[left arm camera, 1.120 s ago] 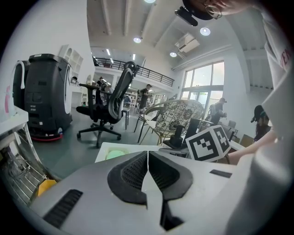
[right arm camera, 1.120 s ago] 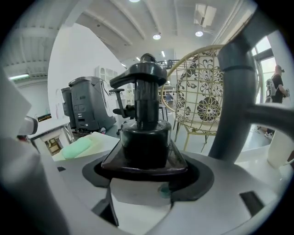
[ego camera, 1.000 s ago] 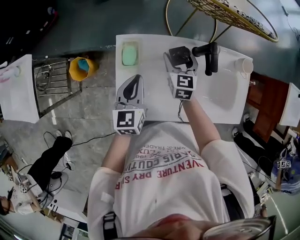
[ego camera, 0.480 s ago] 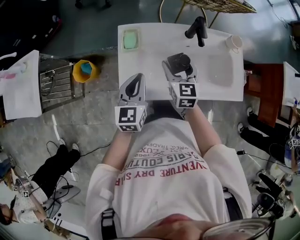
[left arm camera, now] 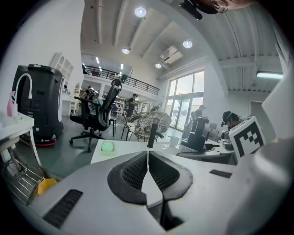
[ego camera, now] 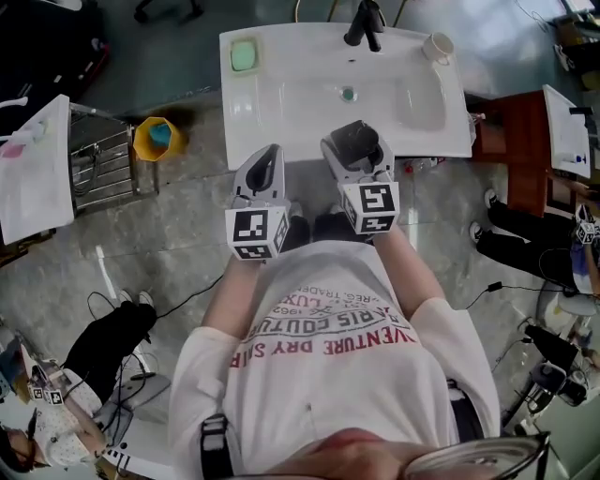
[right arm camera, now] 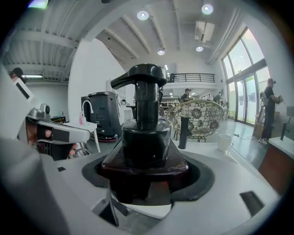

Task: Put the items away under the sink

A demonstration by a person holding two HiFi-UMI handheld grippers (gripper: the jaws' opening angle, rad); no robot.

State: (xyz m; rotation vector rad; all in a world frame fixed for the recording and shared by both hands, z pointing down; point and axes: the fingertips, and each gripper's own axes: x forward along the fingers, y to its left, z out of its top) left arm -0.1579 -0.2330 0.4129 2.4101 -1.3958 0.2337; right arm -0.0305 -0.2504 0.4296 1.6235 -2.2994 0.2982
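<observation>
My right gripper (ego camera: pixel 354 150) is shut on a dark pump bottle (ego camera: pixel 356 143), held just in front of the white sink counter's (ego camera: pixel 281 112) near edge. In the right gripper view the pump bottle (right arm camera: pixel 143 137) stands upright between the jaws, its black pump head on top. My left gripper (ego camera: pixel 265 169) hangs beside it to the left, shut with nothing in it; in the left gripper view its dark pads (left arm camera: pixel 131 174) meet. On the counter sit a green soap (ego camera: pixel 244 54) in a dish at back left, a black faucet (ego camera: pixel 364 21) and a white cup (ego camera: pixel 437 45).
The basin drain (ego camera: pixel 348 94) shows in the middle of the sink. A yellow bucket (ego camera: pixel 156 137) and a metal rack (ego camera: pixel 103 159) stand on the floor to the left. A brown cabinet (ego camera: pixel 514 150) is to the right. A seated person (ego camera: pixel 103 342) is at lower left.
Both grippers have drawn back from over the counter to its near edge, the right one carrying the pump bottle. The whole sink now shows farther ahead.
</observation>
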